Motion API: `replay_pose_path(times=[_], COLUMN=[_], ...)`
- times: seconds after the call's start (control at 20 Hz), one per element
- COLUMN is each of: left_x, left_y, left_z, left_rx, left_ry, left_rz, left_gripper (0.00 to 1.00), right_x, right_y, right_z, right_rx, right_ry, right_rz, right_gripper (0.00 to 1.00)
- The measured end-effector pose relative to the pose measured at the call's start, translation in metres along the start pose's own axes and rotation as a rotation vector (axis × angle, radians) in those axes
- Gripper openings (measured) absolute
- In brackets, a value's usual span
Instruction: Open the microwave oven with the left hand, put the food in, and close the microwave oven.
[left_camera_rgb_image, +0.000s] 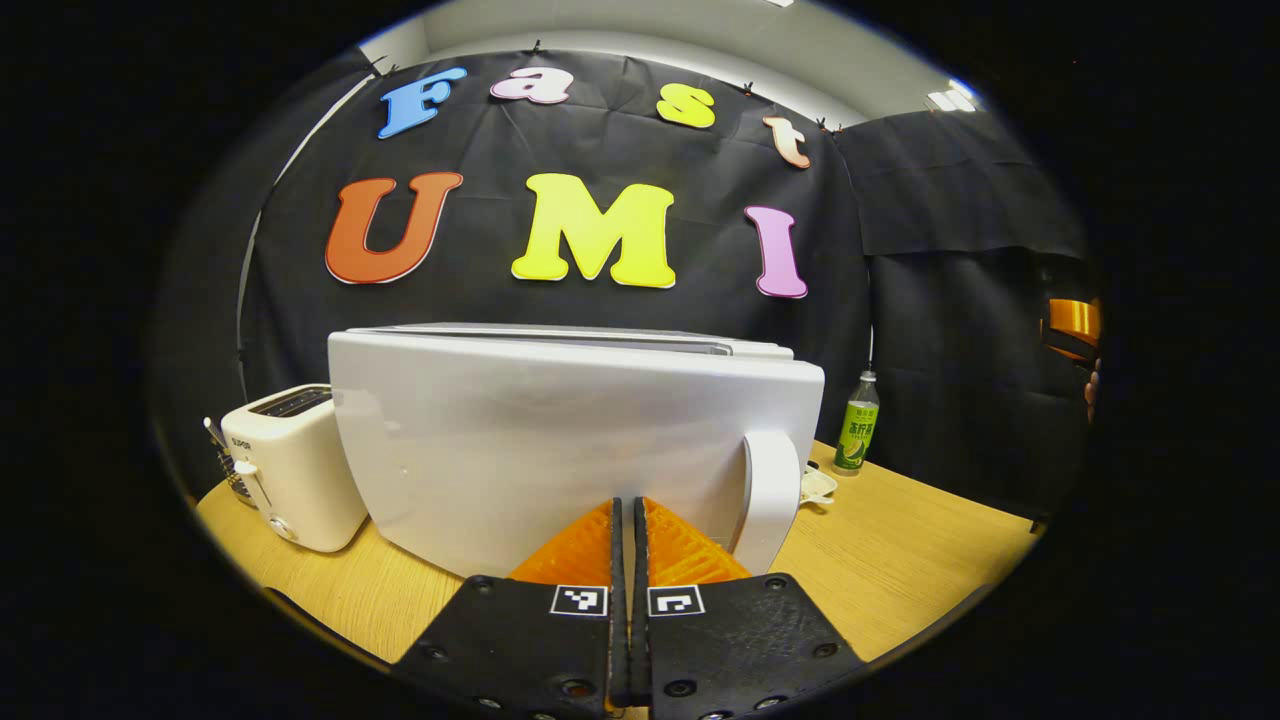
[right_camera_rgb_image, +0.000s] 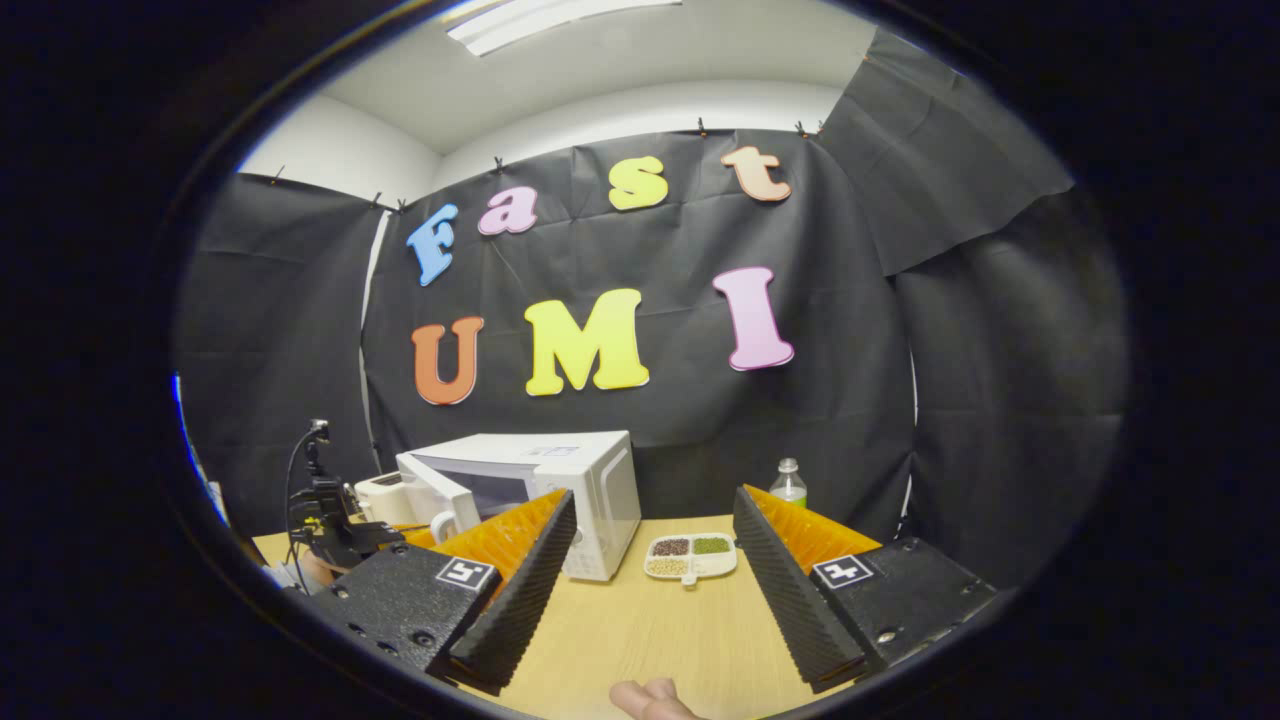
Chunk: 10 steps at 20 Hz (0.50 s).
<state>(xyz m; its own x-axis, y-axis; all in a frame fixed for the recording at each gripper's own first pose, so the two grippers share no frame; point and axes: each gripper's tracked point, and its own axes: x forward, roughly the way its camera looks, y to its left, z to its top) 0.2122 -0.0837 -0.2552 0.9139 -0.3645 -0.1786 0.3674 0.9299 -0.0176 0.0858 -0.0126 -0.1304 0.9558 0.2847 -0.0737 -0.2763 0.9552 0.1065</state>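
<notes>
The white microwave (right_camera_rgb_image: 590, 480) stands on the wooden table (right_camera_rgb_image: 640, 630) with its door (left_camera_rgb_image: 560, 450) swung partly open. The door's white handle (left_camera_rgb_image: 770, 500) is at its right edge in the left gripper view. My left gripper (left_camera_rgb_image: 628, 505) is shut with nothing between its orange fingers, its tips at the door's outer face just left of the handle. The food, a white divided tray of beans (right_camera_rgb_image: 690, 555), lies on the table right of the microwave. My right gripper (right_camera_rgb_image: 655, 500) is open and empty, held back from the table and facing the tray.
A white toaster (left_camera_rgb_image: 290, 465) stands left of the microwave. A green-labelled bottle (left_camera_rgb_image: 858, 425) is behind the tray at the back right. The left gripper's black body (right_camera_rgb_image: 340, 535) and a hand show at the microwave's door side. A fingertip (right_camera_rgb_image: 650, 700) shows at the bottom edge.
</notes>
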Motion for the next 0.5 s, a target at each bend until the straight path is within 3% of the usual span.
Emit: replay_pose_path(times=[0.05, 0.25, 0.3, 0.35, 0.4, 0.45, 0.5], left_x=[0.008, 0.035, 0.042, 0.048, 0.053, 0.06, 0.069], left_y=[0.0, -0.012, -0.013, -0.014, -0.014, -0.016, -0.014], left_z=[0.001, 0.004, 0.006, 0.007, 0.008, 0.009, 0.009], left_rx=[0.012, 0.048, 0.048, 0.046, 0.043, 0.039, 0.04], left_ry=[-0.001, 0.004, 0.003, 0.007, 0.006, 0.005, 0.006], left_rz=[0.007, -0.011, -0.01, -0.008, -0.006, -0.006, 0.004], left_gripper=[0.0, 0.0, 0.0, 0.01, 0.01, 0.0, 0.01], right_x=[0.002, 0.007, 0.008, 0.009, 0.011, 0.012, 0.013], right_y=[-0.002, -0.005, -0.006, -0.007, -0.009, -0.009, -0.01], right_z=[-0.001, -0.005, -0.008, -0.01, -0.012, -0.014, -0.015], right_rx=[-0.004, -0.019, -0.023, -0.027, -0.027, -0.025, -0.021], right_ry=[0.0, -0.011, -0.011, -0.008, -0.005, -0.003, -0.002], right_rz=[-0.004, 0.0, 0.004, 0.004, 0.003, 0.004, 0.005], right_gripper=[0.91, 0.92, 1.0, 0.92, 0.91, 1.0, 0.92])
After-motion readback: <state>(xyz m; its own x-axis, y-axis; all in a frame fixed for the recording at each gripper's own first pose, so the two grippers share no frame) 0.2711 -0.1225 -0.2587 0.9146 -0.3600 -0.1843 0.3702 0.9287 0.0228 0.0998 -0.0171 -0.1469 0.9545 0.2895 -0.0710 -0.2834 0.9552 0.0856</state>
